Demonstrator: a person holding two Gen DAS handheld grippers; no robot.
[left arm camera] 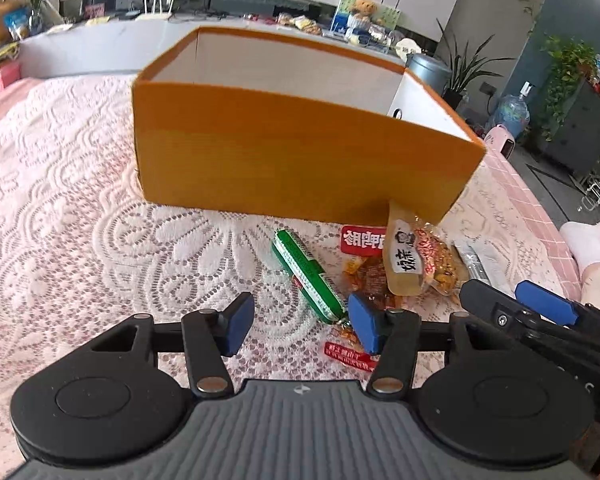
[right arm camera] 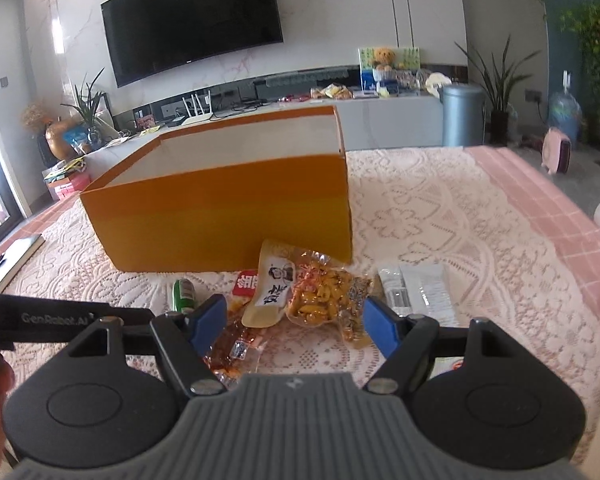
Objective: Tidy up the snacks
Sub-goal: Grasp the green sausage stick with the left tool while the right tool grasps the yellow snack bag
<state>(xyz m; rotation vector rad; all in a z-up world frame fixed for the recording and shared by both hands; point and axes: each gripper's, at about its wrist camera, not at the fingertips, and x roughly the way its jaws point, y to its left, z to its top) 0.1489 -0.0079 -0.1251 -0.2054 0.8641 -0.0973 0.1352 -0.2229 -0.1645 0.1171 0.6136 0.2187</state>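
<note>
The orange box stands open-topped on the lace-covered tabletop, and from these views its inside looks bare, so sorting has probably hardly begun. The snacks lie in a loose heap just before its near wall. To do this step well, each hand-held gripper should settle on one packet, clear of its neighbours, and close across the narrow width, not along the length. The green sausage stick lies flat, its long axis running diagonally from the box toward the left hand-held gripper, whose jaws stand apart and empty, the stick's near tip just beside its right pad. The right hand-held gripper also stands open, holding nothing, over the clear bag of orange nuts and the tan pouch, which leans up against the box, long axis pointing at it. A silver packet lies beside them.
</note>
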